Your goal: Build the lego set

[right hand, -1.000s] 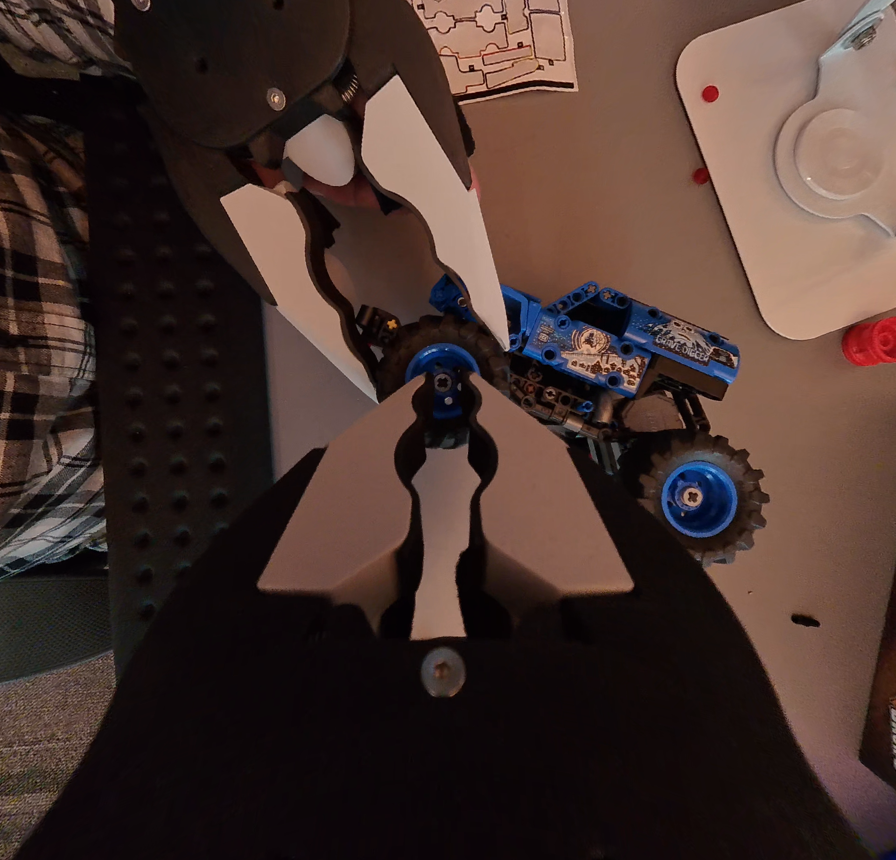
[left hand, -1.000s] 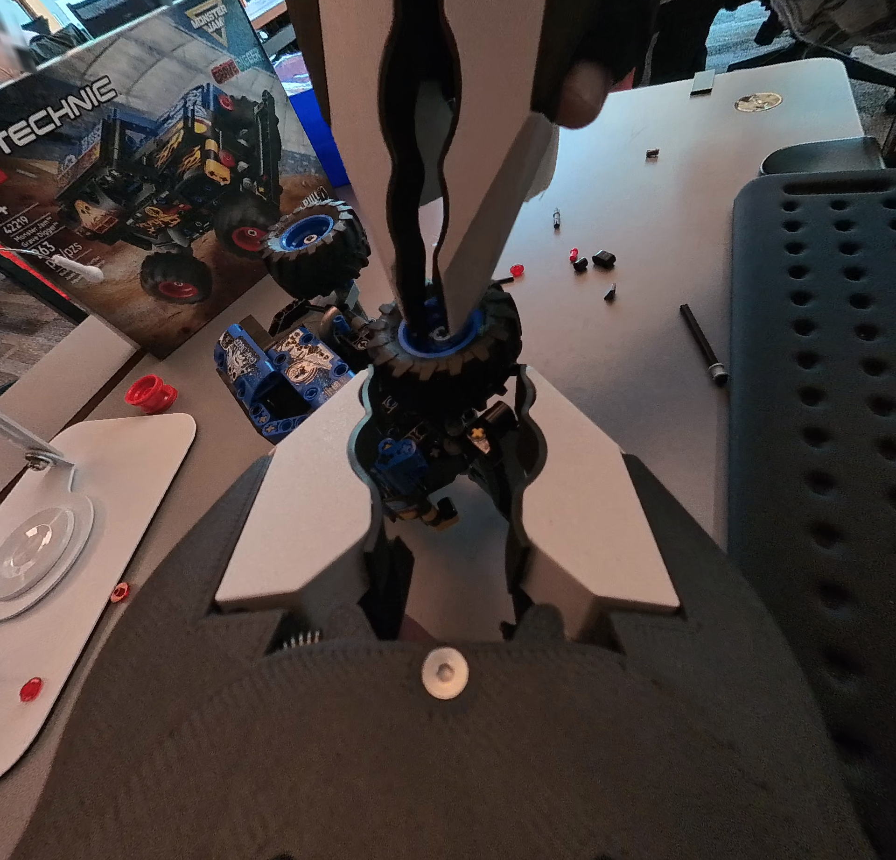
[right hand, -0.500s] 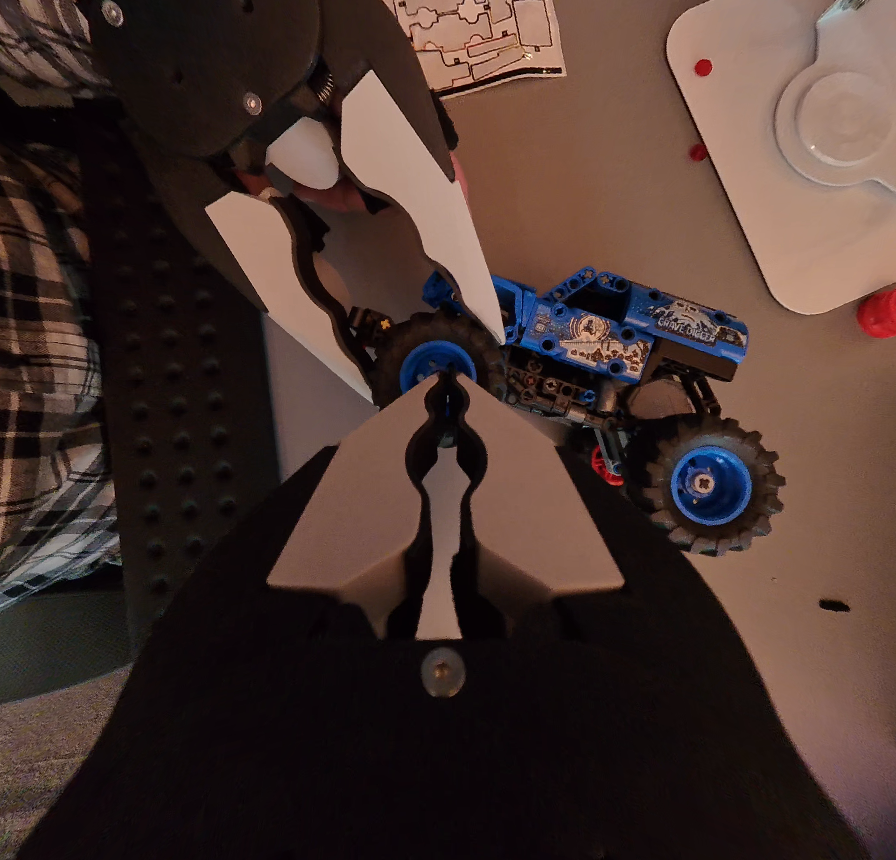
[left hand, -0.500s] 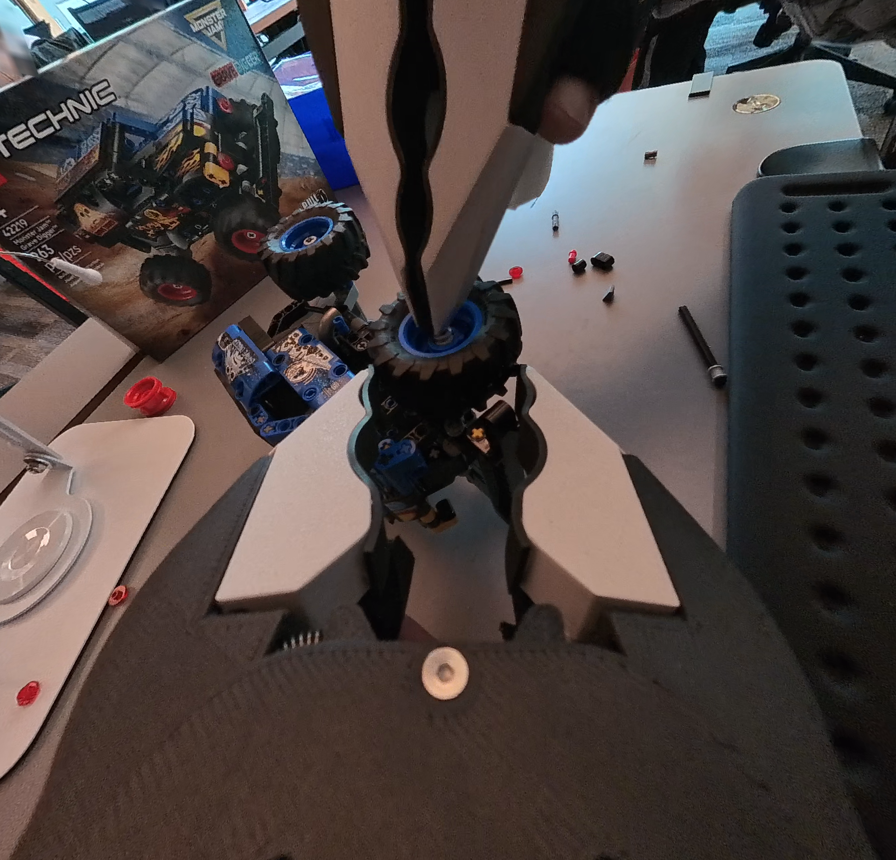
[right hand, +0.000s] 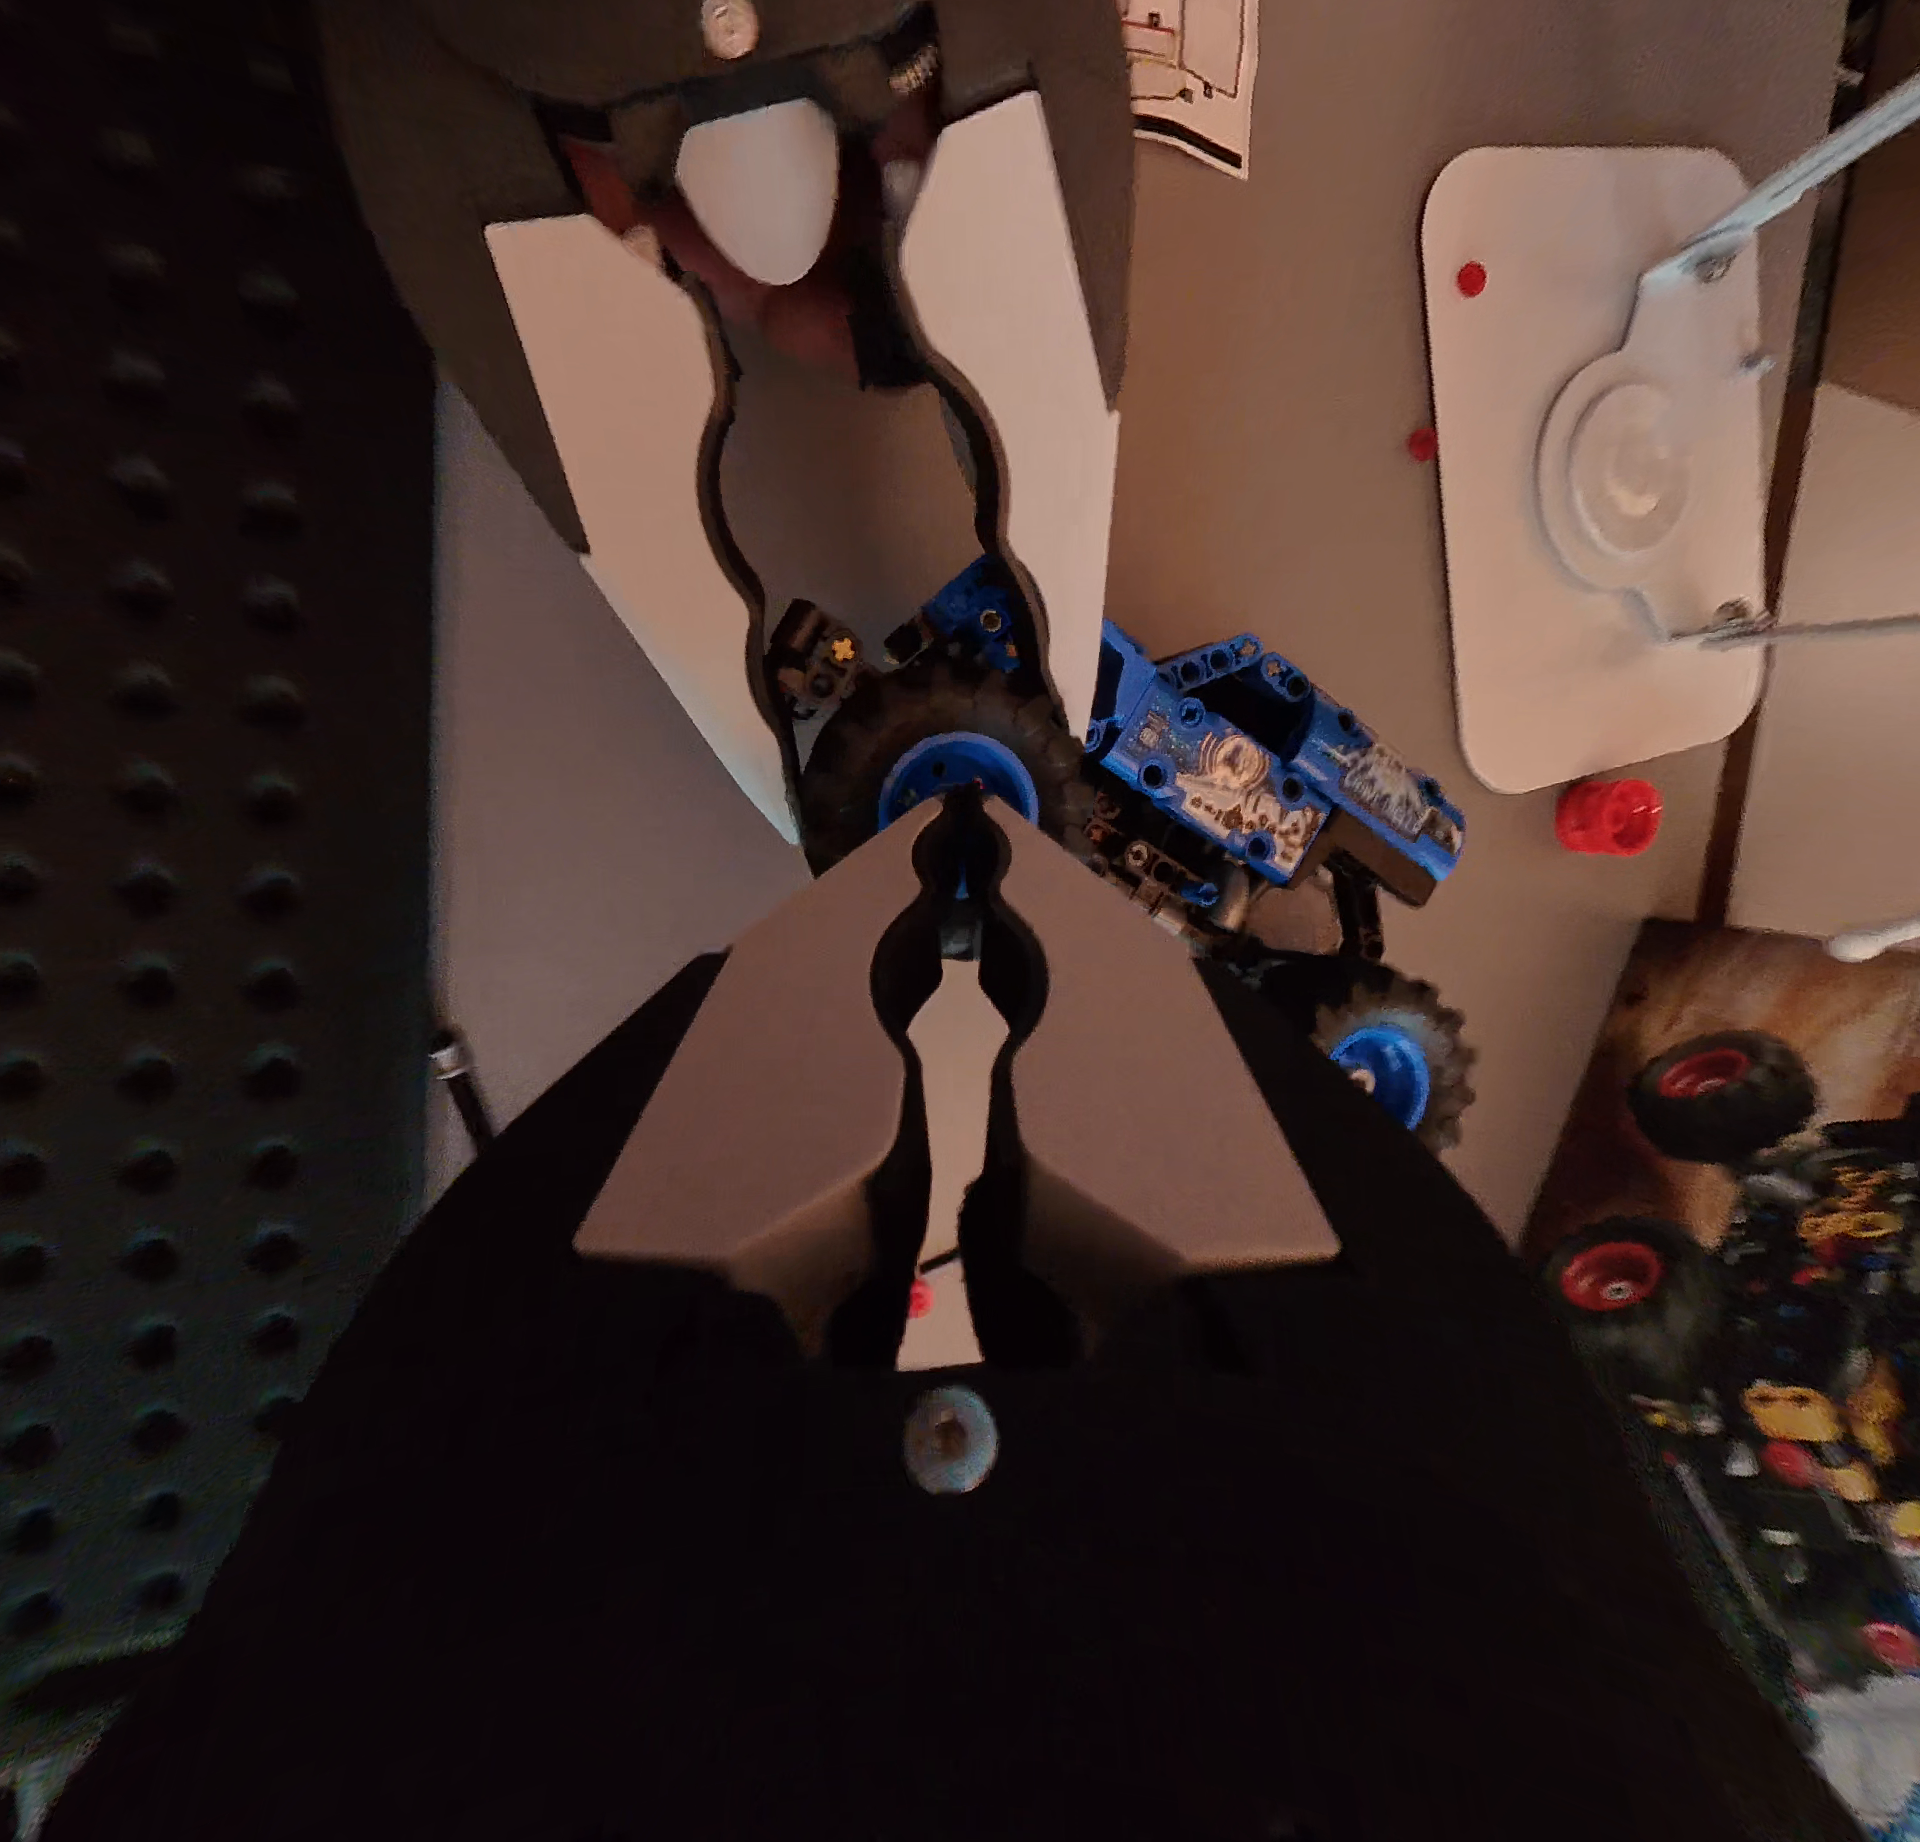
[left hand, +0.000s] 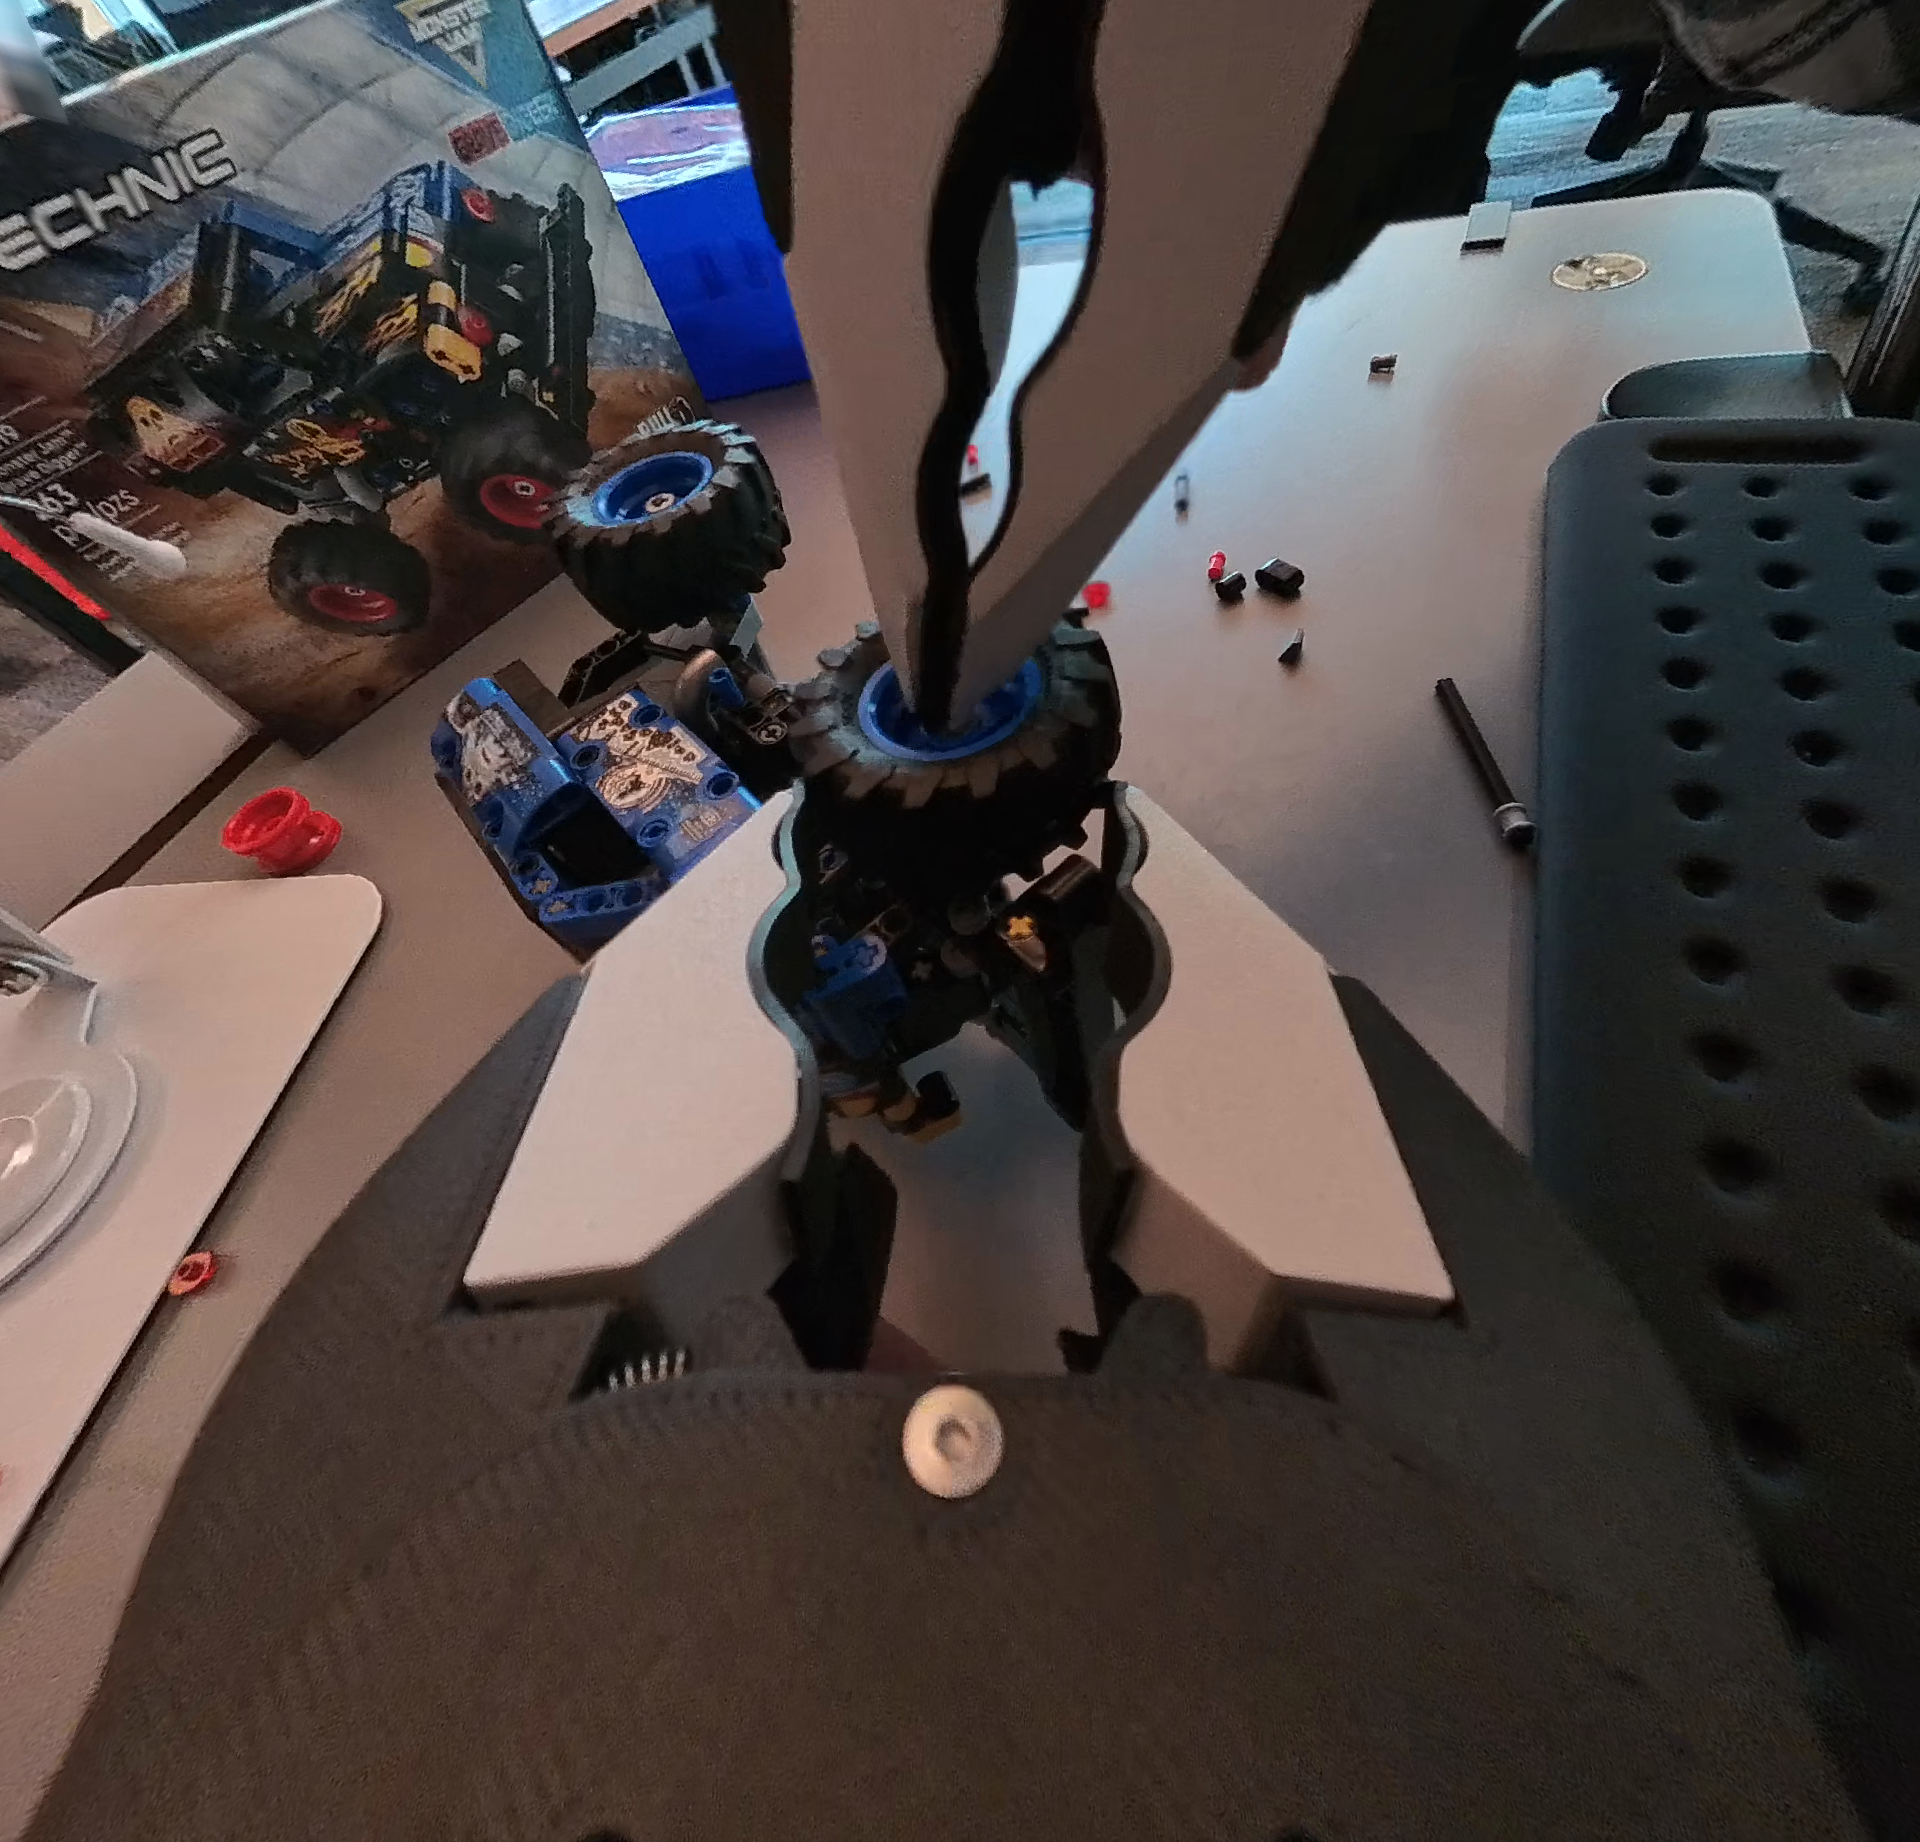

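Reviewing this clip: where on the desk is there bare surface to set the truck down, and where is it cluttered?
Bare desk lies between the truck's near wheel and the perforated mat, apart from a black axle. Crowded: small loose pieces farther back, and the left side with the box, red hub and white plate.

Blue truck (right hand: 1262,753), black tyres (left hand: 966,753) on blue hubs, red wheel hub (left hand: 278,829).

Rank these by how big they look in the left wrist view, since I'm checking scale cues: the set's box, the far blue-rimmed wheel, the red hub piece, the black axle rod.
1. Set's box, largest by far.
2. Far blue-rimmed wheel.
3. Black axle rod, long but very thin.
4. Red hub piece, smallest.

The rod and hub are close; wide-angle distortion makes their order unsure.
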A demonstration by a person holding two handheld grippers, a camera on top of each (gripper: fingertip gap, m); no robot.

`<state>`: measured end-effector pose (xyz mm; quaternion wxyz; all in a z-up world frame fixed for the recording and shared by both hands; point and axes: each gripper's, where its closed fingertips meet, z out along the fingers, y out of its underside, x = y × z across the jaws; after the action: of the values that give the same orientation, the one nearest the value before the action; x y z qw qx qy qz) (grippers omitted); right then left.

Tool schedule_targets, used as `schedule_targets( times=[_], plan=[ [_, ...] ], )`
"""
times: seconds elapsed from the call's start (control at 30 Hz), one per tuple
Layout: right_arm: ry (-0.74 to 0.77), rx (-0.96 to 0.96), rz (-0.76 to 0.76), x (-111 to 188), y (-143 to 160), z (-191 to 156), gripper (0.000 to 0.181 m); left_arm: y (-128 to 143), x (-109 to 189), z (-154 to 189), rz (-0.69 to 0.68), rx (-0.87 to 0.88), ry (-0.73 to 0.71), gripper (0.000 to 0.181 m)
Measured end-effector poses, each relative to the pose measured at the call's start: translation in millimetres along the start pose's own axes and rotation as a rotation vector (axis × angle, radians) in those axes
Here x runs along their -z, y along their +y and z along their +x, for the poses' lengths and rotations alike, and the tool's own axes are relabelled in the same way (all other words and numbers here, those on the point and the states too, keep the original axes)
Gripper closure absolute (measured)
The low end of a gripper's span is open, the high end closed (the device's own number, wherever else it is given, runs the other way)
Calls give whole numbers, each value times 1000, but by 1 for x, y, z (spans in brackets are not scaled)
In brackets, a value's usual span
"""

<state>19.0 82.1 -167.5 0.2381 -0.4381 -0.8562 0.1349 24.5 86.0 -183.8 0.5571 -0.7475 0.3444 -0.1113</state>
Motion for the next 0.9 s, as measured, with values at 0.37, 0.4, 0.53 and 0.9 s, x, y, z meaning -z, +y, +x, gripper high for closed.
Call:
schedule_targets(
  times=[0.37,0.4,0.53,0.9],
  plan=[
    [-14,-67,67,2,-7,7,181,2,2,-3,14,27,3,127],
    [-5,-111,119,9,-11,11,181,2,2,-3,18,34,6,127],
    [65,-230,199,28,2,22,181,2,3,-4,23,37,10,126],
    [-9,-466,249,-8,40,5,157,22,23,-31,-23,192,-21,127]
  ],
)
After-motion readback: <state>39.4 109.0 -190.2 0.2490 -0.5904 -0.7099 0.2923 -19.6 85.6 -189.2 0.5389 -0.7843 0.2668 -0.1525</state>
